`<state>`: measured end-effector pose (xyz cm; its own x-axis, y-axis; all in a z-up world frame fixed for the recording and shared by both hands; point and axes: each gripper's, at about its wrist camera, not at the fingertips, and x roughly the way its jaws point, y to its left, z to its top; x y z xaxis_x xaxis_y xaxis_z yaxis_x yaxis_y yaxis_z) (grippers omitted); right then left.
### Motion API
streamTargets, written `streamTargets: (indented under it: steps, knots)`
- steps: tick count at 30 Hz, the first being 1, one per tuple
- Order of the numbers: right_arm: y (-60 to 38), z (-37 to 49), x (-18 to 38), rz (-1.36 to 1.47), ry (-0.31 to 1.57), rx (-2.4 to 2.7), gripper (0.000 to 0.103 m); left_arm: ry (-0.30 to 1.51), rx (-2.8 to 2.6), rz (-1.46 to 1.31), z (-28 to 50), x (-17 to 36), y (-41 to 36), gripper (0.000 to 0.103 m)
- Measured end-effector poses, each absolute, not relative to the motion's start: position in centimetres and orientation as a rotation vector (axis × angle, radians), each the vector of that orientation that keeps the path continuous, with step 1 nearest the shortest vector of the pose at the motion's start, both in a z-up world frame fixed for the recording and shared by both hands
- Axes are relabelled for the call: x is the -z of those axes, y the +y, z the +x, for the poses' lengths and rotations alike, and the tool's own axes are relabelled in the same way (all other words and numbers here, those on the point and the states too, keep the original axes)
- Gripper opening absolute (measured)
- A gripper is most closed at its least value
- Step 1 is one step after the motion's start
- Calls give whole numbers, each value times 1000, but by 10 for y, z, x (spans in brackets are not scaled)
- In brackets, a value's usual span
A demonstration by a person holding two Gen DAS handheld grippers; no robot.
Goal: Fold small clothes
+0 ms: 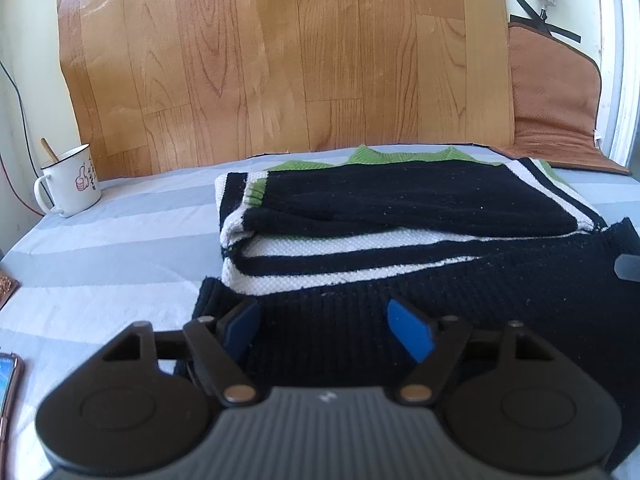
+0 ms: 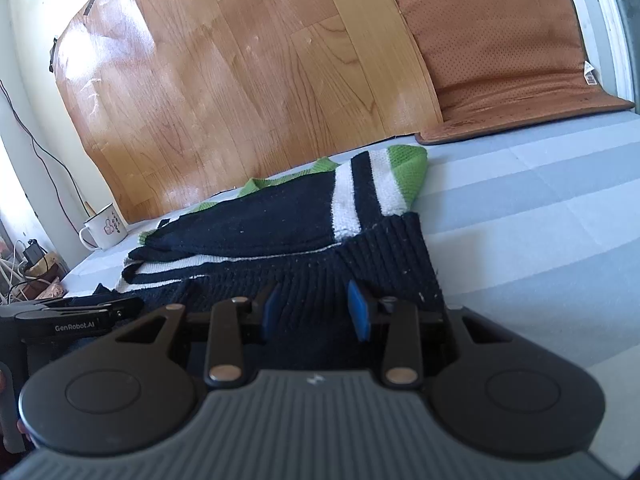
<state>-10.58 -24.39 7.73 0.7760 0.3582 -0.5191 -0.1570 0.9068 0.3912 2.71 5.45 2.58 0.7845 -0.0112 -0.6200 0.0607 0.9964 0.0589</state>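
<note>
A small knit sweater (image 1: 400,208), black with white stripes and green trim, lies on the striped bed sheet (image 1: 120,248) with its sleeves folded across the body. Its black ribbed hem (image 1: 440,312) is nearest me. My left gripper (image 1: 328,328) is open, its blue pads straddling the hem near the left corner. In the right wrist view the sweater (image 2: 280,220) runs back to the left, and my right gripper (image 2: 314,312) is open over the ribbed hem (image 2: 360,256) near its right corner. The left gripper's body (image 2: 68,316) shows at the left edge.
A white enamel mug (image 1: 70,184) with a spoon stands at the back left; it also shows in the right wrist view (image 2: 105,228). A wood-pattern board (image 1: 280,60) leans behind the bed. A brown cushion (image 2: 500,48) sits at the back right. A phone (image 1: 8,384) lies near left.
</note>
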Motion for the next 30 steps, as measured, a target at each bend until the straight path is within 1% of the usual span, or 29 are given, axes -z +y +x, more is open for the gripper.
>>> streamTargets:
  steps: [4, 7, 12, 14, 19, 20, 21, 23, 30]
  knots:
    - [-244, -106, -77, 341, 623, -285, 41, 671, 27, 86, 27, -28, 52, 74]
    - [-244, -106, -77, 341, 622, -284, 41, 679, 62, 44, 28, -36, 50, 74]
    - [-234, -108, -80, 267, 614, -268, 41, 653, 91, 52, 32, -46, 28, 76]
    - [-233, -108, -81, 259, 610, -270, 43, 663, 98, 58, 39, -42, 20, 76]
    - [-242, -107, -78, 315, 610, -282, 43, 708, 104, 61, 52, -27, 11, 76]
    - [-243, -107, -77, 322, 610, -285, 43, 700, 99, 68, 51, -26, 10, 81]
    - [-243, -107, -77, 325, 609, -286, 43, 694, 84, 79, 51, -24, 10, 91]
    - [-242, -107, -78, 325, 608, -286, 43, 703, 40, 89, 54, -22, 11, 103]
    - [-245, -108, -78, 340, 602, -291, 43, 712, 60, 61, 54, -20, 18, 103]
